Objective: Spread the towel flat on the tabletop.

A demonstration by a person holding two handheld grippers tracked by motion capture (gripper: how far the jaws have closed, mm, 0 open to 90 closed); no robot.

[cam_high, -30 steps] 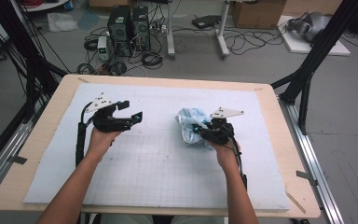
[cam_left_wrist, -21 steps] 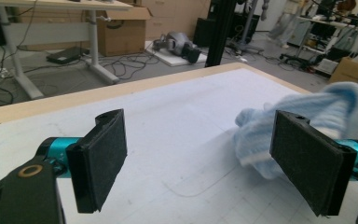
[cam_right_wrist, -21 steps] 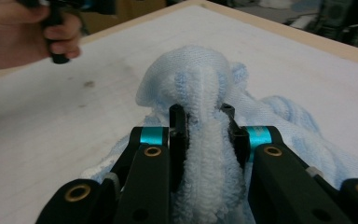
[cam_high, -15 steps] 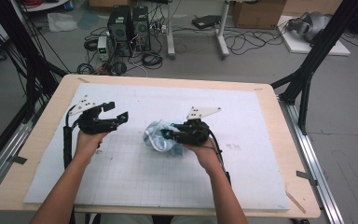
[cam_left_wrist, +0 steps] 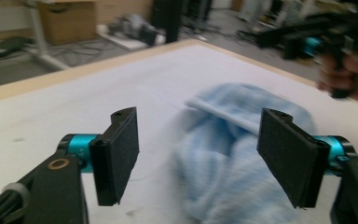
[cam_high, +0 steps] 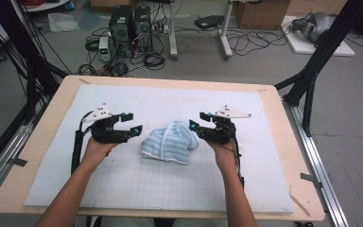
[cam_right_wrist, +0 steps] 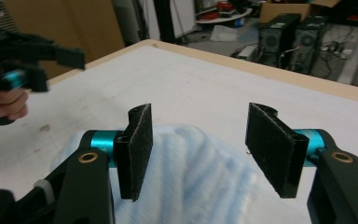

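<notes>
Striped cloth point(cam_high: 169, 142) left bunched on mat point(cam_high: 123, 189), released. Right gripper point(cam_high: 199, 124) jaws just opened, empty. Left gripper point(cam_high: 133, 123) jaws wide, closing slightly, apparently for next grasp.

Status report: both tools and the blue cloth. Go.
Left tool open, jaws just closing some, nothing gripped. Right tool just opened, jaws off the blue striped cloth. Cloth bunched on the white mat. Nothing in the way.

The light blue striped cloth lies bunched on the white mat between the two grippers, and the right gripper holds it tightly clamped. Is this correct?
Not quite. The right gripper has just been opening: in the right gripper view its fingers stand apart, not pressing the light blue striped cloth. The cloth does lie bunched on the white mat between the grippers.
</notes>
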